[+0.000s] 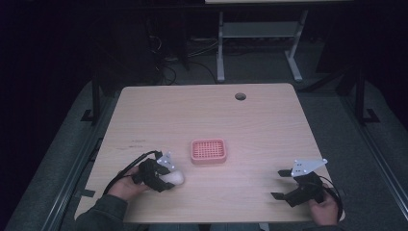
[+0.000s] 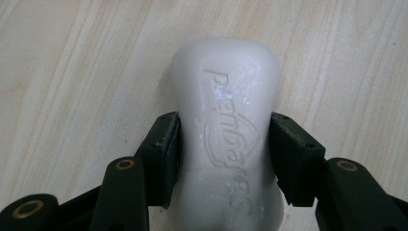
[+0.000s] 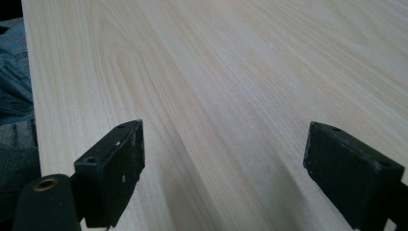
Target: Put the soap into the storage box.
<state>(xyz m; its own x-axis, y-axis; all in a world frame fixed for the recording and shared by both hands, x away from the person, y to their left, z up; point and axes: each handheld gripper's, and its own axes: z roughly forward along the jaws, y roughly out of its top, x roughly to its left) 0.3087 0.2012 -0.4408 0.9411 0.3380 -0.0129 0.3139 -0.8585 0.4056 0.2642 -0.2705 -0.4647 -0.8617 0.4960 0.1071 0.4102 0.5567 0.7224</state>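
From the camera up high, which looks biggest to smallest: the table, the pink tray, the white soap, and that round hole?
1. Table
2. Pink tray
3. White soap, partly hidden by the left gripper
4. Round hole, though it is farther from the camera

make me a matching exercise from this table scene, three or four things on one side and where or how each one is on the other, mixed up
Things:
1. bar of soap
2. pink soap dish
3. right claw
4. round hole

States:
A. open, holding nothing, near the table's right front corner
B. in the tabletop near the far edge
C. clamped in the left claw
D. empty, at the middle of the table

Pairs: 1-C, 2-D, 3-A, 4-B
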